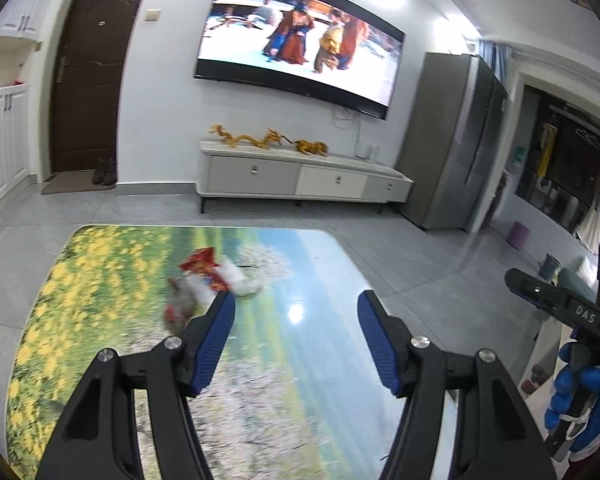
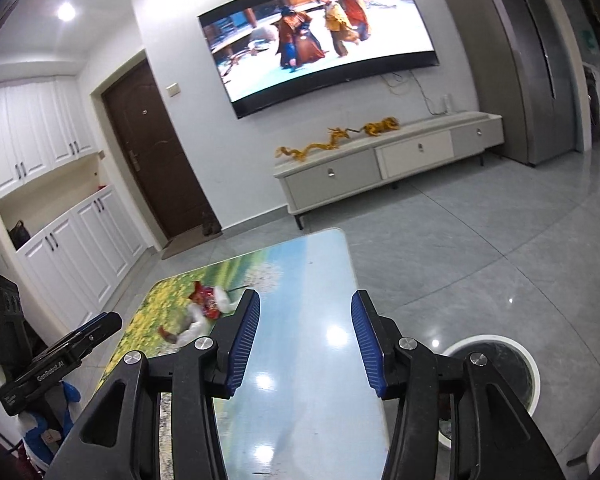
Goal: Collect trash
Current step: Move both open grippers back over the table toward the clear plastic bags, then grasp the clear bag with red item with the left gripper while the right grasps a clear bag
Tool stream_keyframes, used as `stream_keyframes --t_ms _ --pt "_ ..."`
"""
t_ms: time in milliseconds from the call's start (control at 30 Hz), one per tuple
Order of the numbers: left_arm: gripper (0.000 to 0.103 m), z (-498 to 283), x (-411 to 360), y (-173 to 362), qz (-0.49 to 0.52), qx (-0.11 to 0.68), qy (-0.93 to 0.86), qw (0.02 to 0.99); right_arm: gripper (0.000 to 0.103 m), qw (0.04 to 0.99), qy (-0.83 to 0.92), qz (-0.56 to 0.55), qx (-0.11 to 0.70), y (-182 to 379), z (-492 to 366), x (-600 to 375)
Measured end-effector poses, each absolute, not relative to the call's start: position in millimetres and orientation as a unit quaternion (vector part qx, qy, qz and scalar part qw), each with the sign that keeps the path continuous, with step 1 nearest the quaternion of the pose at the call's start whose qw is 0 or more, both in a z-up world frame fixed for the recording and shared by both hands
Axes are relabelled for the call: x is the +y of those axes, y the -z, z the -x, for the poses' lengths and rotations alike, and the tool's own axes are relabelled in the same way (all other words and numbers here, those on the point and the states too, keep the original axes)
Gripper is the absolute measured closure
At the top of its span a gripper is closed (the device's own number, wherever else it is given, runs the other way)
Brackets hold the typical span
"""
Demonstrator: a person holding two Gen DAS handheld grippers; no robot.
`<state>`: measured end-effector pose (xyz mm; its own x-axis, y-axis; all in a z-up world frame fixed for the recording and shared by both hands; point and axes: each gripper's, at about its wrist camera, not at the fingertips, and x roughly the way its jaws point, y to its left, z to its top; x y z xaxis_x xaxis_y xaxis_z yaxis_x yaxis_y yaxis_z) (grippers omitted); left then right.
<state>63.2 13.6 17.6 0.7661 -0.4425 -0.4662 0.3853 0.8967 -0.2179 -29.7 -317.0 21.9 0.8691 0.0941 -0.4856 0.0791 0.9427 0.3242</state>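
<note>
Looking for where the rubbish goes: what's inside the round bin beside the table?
The round bin stands on the floor by the table. Its dark inside shows no clear contents; the right claw hides its near part.

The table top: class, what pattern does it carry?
A printed landscape on the table top: yellow flowers, white blossom, blue sky. Clearest in the left wrist view.
</note>
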Motion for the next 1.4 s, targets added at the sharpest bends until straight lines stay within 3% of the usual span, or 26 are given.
stream_keyframes --t_ms 733,1400 --pt "0.041 -82.0 104.5 22.1 0.083 0.290 0.141 0.943 0.053 0.947 -0.056 -0.137 0.286 -17.1 -5.8 -252.3" --pt "0.042 -160.4 91.5 84.2 0.074 0.368 0.165 0.912 0.053 0.913 -0.102 -0.139 0.369 45.4 -91.5 -216.9"
